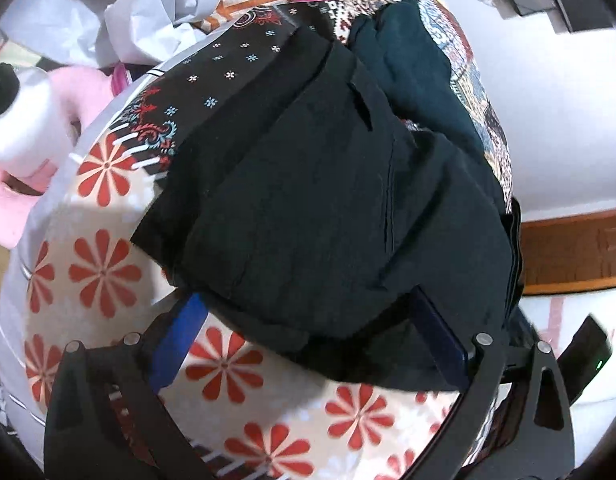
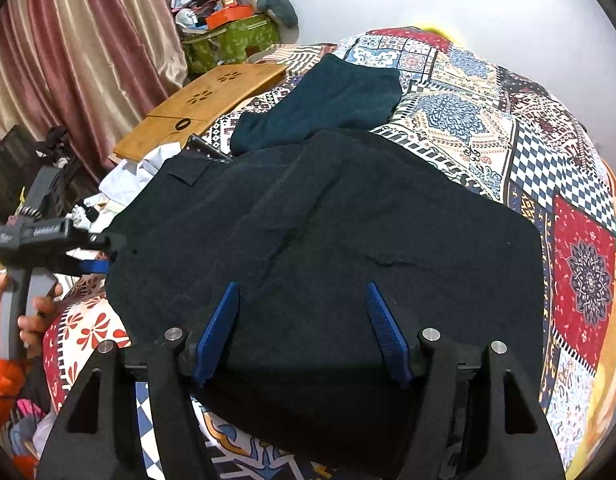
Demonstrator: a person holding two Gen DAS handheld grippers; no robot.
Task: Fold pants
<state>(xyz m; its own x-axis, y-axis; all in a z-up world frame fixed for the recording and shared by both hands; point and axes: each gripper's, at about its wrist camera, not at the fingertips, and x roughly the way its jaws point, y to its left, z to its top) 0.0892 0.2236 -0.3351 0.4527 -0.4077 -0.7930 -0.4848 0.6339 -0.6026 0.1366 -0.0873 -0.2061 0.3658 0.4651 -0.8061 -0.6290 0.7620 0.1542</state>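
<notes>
Black pants [image 2: 328, 232] lie folded in a wide bundle on the patterned bedspread [image 2: 548, 160]; they also fill the left wrist view [image 1: 308, 208]. My left gripper [image 1: 308, 312] is open, its blue fingers [image 1: 179, 340] straddling the near edge of the pants. In the right wrist view it shows at the pants' left edge [image 2: 95, 252], held by a hand. My right gripper [image 2: 303, 304] is open, its blue fingers [image 2: 221, 324] resting on or just above the near part of the pants. A dark teal garment [image 2: 328, 100] lies folded beyond the pants.
A wooden lap tray [image 2: 203, 100] lies at the bed's far left. White cloth [image 1: 159, 20] and a pink plush toy [image 1: 35, 136] lie beside the bed. A green bag with clutter [image 2: 231, 36] stands by the curtain [image 2: 67, 60].
</notes>
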